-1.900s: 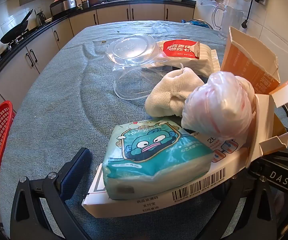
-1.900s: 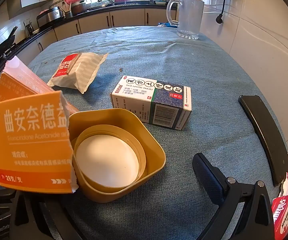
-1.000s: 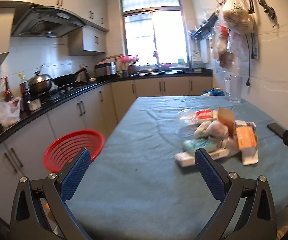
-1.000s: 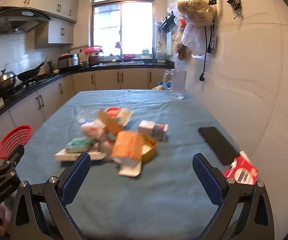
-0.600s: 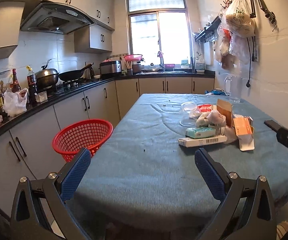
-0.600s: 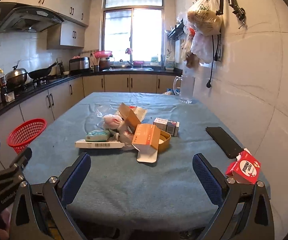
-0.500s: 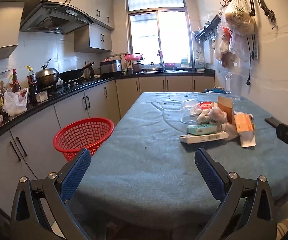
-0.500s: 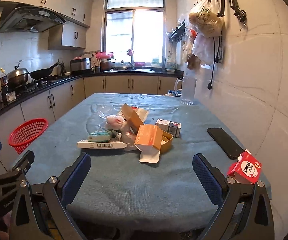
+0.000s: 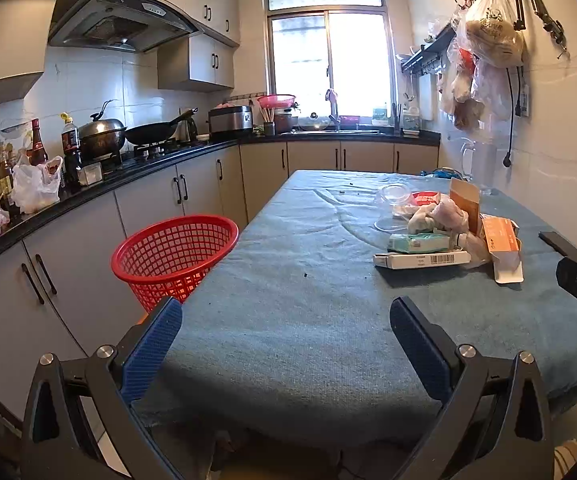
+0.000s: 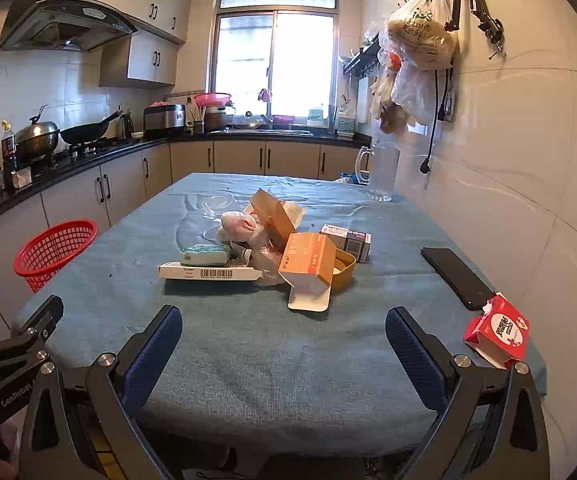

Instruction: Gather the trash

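Red basket (image 9: 176, 256) left of table (image 9: 300, 320). Trash pile (image 10: 264, 248) mid-table. My left gripper (image 9: 284, 344), right gripper (image 10: 284, 344) wide open, holding nothing.

Counter (image 10: 248, 344) wore matt, rough blue cloth. Red basket (image 9: 176, 256) at 9 o'clock was glossy plastic mesh. Orange carton (image 10: 308, 260) was matt card; phone (image 10: 456, 276) at 3 o'clock glossy black; pitcher (image 10: 382, 176) clear plastic.

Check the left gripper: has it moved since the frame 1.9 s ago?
Yes. The left gripper has pulled back from the pile: the long white barcoded box, which then filled the near view, now lies far ahead on the blue tablecloth.
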Motion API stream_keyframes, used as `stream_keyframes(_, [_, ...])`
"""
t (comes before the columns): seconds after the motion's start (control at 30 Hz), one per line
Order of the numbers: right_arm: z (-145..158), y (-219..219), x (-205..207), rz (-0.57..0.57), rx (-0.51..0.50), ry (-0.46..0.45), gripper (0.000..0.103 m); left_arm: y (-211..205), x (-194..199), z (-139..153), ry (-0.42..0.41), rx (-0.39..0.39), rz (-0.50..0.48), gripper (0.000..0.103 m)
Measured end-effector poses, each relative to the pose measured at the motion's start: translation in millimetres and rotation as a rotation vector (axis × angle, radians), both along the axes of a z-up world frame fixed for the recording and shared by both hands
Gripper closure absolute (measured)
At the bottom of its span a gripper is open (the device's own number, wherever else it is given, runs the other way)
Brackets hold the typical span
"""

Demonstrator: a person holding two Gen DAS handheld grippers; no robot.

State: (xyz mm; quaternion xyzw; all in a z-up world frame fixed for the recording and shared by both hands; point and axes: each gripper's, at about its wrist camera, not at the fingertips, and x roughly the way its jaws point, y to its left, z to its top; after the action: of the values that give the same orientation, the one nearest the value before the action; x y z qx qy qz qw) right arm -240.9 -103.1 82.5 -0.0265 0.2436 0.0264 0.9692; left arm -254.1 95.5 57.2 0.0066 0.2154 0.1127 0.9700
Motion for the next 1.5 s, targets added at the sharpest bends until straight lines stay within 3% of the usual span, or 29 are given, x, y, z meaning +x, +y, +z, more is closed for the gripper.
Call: stream_keyframes(1.5, [-16, 11, 7, 0.025, -0.024, 0.063, 0.000, 4, 3, -12, 0.042, -0.005, -0.001, 0.000])
